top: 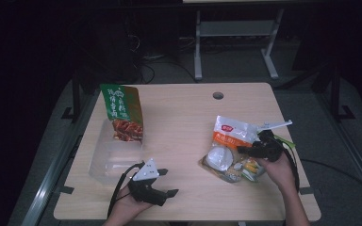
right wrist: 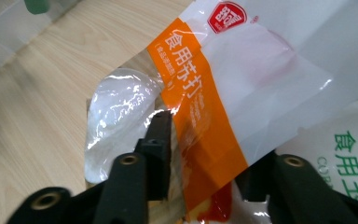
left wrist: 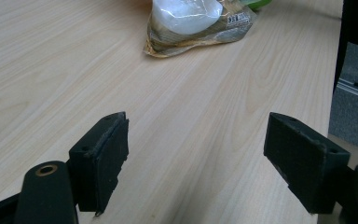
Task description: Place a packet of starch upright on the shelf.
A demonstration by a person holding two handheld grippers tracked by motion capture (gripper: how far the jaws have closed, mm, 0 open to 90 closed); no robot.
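The white-and-orange plastic pouch [right wrist: 242,88] carries a red shield-shaped logo at its top and, down its orange band, the white characters 食用苏打. Just beside it at 4 o'clock in the right gripper view, a white bag [right wrist: 349,149] shows green characters 食用玉 and the letters "CO"; the rest is cut off. Under the pouch lies a clear packet of white powder [right wrist: 116,126]. Across the bench, a green-and-brown snack bag [top: 122,113] bears pale characters too small to read; it leans in a clear plastic bin [top: 104,162].

The right gripper [right wrist: 209,154] has its jaws set one on each side of the pouch's lower edge: the orange band runs down between them, one jaw lying on the pouch's face at 9 o'clock of the band, the other mostly hidden behind the white film at 3 o'clock. Whether they are pressed tight on the film cannot be told. In the high view this pouch sits at 3 o'clock on the bench, atop the small pile of packets, with the right gripper [top: 259,147] at its near-right edge. The left gripper [left wrist: 196,154] has its jaws spread wide over bare wood, nothing between them; the pile lies well apart, at 12 o'clock.

The light wood-grain bench [top: 184,117] has a round cable hole [top: 218,95] at 12 o'clock. The room is dark, with a grey floor and white frame legs [top: 198,42] behind.
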